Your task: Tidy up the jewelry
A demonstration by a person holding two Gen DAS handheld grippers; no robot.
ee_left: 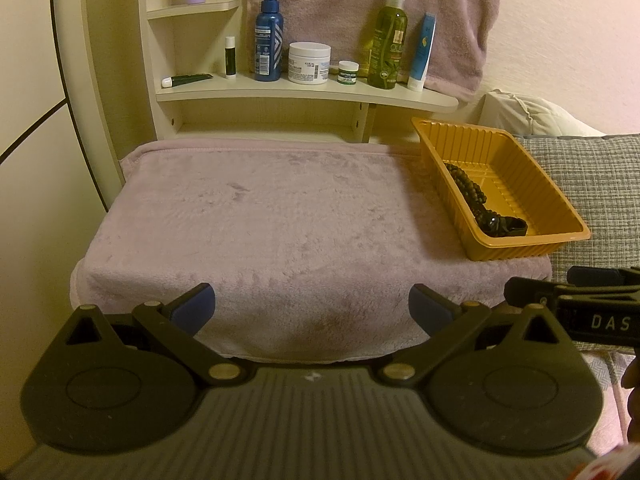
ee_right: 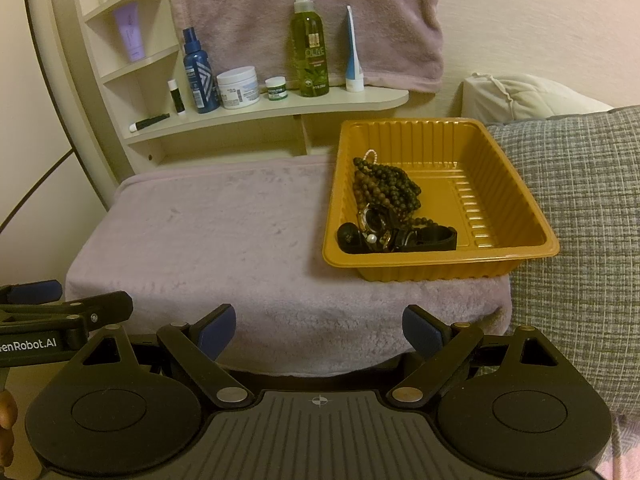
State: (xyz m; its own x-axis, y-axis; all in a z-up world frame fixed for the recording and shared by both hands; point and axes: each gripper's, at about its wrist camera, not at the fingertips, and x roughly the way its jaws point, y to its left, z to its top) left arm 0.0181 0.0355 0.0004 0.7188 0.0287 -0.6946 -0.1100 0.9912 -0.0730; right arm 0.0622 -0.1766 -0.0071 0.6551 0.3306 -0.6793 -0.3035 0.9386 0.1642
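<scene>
The jewelry lies heaped in the left part of an orange plastic tray: dark bead strands piled toward the back, a wristwatch with a black strap at the front, and a small pearl among them (a pale beaded loop peeks up at the rear wall). The tray sits on the right end of a tabletop covered by a mauve fleece towel, its right side close to a grey woven cushion. Behind the towel, a cream shelf carries a blue spray bottle, a white cream jar, a small green-lidded jar, an olive-green spray bottle and a blue-and-white tube. Both claws hover in front of the towel's near edge, well apart from the tray. The right claw stands wide open with nothing between its blue pads, and the left claw is likewise spread and empty.
</scene>
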